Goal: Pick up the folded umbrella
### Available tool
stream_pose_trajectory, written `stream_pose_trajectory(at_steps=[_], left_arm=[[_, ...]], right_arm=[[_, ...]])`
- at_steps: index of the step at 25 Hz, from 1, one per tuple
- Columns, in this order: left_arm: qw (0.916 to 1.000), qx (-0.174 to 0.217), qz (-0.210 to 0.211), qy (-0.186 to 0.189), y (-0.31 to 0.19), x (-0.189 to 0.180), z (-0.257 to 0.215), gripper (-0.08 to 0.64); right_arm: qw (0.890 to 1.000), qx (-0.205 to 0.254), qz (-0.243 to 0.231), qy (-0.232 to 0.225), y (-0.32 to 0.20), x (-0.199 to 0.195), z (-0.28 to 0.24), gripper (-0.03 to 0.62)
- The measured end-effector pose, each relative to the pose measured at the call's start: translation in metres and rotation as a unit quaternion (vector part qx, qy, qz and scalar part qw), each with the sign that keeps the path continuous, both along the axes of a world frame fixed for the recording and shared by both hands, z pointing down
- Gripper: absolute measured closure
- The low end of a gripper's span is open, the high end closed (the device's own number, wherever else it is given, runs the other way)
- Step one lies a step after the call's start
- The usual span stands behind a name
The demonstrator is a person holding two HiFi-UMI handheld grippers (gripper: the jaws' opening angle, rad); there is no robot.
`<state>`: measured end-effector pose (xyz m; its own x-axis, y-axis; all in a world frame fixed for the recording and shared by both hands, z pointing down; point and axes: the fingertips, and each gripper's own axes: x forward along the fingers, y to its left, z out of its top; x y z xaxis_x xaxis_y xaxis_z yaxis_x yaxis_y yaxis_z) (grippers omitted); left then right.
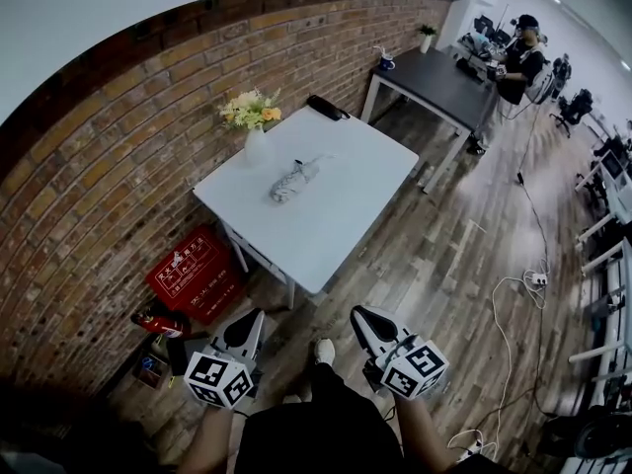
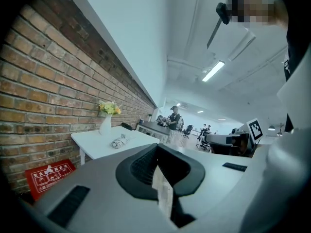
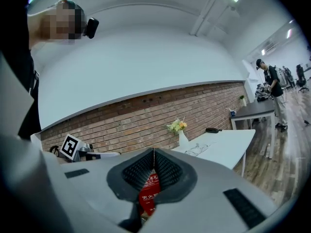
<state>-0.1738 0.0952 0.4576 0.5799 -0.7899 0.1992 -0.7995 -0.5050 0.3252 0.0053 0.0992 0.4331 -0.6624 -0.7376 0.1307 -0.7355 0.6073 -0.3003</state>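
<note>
Head view: folded umbrella (image 1: 295,180) lies well beyond left gripper (image 1: 253,316), right gripper (image 1: 362,315)

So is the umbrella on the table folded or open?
Folded: the umbrella lies as a compact bundle on the white table, no canopy spread.

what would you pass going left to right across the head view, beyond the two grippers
red fire extinguisher box → folded umbrella → dark table → person; flower vase left out, it overlaps both the box and the umbrella
</note>
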Motion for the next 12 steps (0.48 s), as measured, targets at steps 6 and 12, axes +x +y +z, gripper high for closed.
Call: stream_pose_trajectory(at_steps=[6,12], left_arm=[[0.9999,0.003,-0.009,-0.003,-0.054,0.020,-0.006,0.548],[0.9997,0.003,-0.025,-0.008,-0.100,0.044,-0.011,0.548]], right_arm=[[1.000,-0.001,-0.018,-0.010,-0.059,0.016,-0.001,0.571],[0.999,-0.006,-0.041,-0.012,-0.115,0.037,0.002,0.571]])
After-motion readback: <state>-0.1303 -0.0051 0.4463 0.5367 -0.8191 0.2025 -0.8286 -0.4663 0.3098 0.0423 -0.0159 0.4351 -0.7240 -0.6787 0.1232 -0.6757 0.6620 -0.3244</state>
